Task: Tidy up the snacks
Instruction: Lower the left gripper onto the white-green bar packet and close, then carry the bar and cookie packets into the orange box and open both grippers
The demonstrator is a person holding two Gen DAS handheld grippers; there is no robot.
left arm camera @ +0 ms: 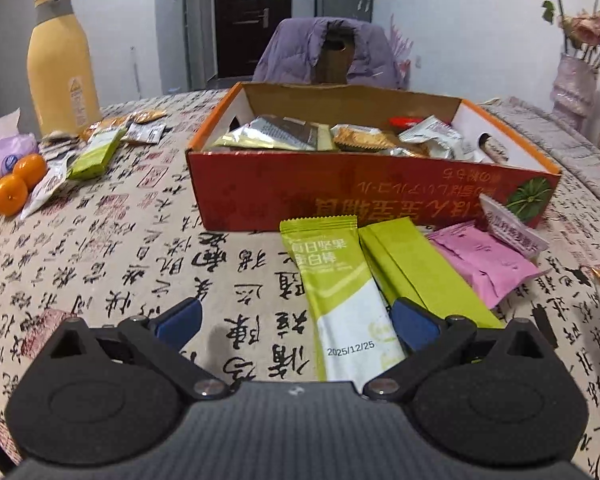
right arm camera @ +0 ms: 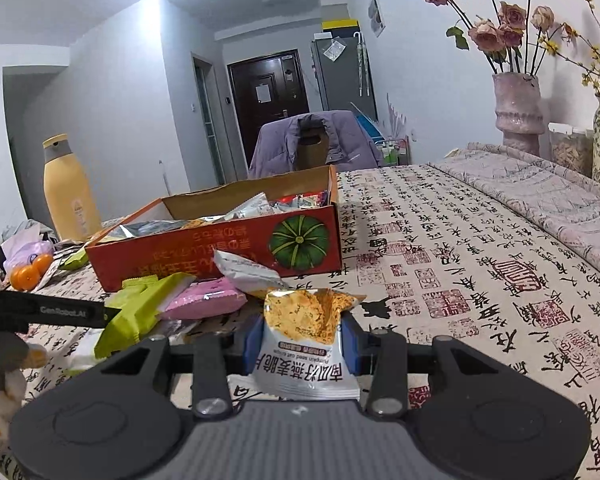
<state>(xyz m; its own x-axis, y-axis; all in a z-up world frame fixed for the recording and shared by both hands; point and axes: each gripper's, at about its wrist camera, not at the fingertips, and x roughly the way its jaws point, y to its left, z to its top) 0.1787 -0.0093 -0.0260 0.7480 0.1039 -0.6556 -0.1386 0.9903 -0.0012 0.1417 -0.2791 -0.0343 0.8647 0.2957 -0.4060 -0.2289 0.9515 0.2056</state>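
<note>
Clamped mid-frame in my right gripper (right arm camera: 302,346), the oat crisp packet (right arm camera: 305,344) is ready for the orange box (right arm camera: 220,256) at centre-left; my left gripper (left arm camera: 296,320) gapes over the green bar (left arm camera: 340,296).

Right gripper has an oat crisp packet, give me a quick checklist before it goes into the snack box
1. Right gripper shut on the pumpkin seed oat crisp packet: ok.
2. Packet lifted off the tablecloth: cannot tell.
3. Orange snack box open on top: ok.
4. Room left in the box: cannot tell, packets already pile near the rim.
5. Left gripper out of the path: ok, it is open and low over the green nut protein bar, holding nothing.
</note>
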